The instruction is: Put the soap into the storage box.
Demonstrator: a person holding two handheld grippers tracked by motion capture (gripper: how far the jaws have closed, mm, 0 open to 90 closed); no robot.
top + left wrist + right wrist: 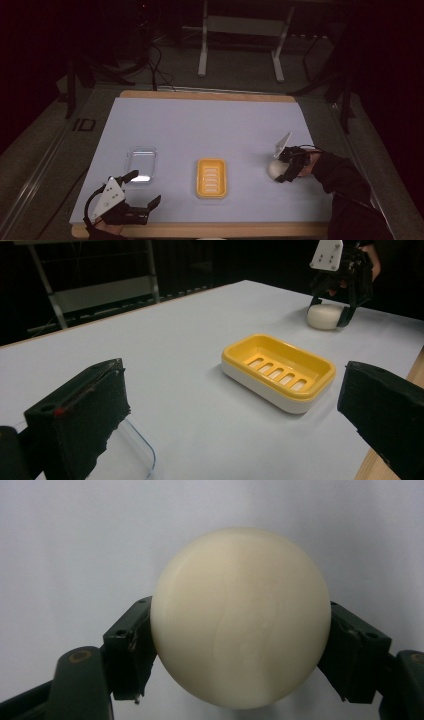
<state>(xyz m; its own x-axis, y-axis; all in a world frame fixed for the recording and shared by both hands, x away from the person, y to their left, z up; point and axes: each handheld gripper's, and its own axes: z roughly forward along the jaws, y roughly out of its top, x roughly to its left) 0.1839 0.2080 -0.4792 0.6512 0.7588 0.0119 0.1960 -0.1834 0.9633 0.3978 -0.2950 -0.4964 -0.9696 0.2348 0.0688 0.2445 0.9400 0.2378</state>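
Observation:
A round cream soap bar (pixel 274 169) rests on the white table top at the right, and my right gripper (pixel 281 167) is shut on it from the right side. In the right gripper view the soap (pixel 240 615) sits squeezed between both pads (pixel 131 645). A yellow soap dish (pixel 212 161) with a slotted floor lies empty at the table's middle front. My left gripper (pixel 145 187) hovers open at the front left, nothing between its jaws. From the left gripper view, the dish (pixel 278 371) lies ahead, with the soap (pixel 324 316) and the right gripper (pixel 330 310) beyond it.
A clear plastic tray (pixel 141 163) lies on the white sheet just beyond my left gripper, its corner (pixel 142 450) showing beside the left jaw. The table's wooden front edge (pixel 200 230) runs close under both hands. Metal stand legs (pixel 202 50) rise behind the table.

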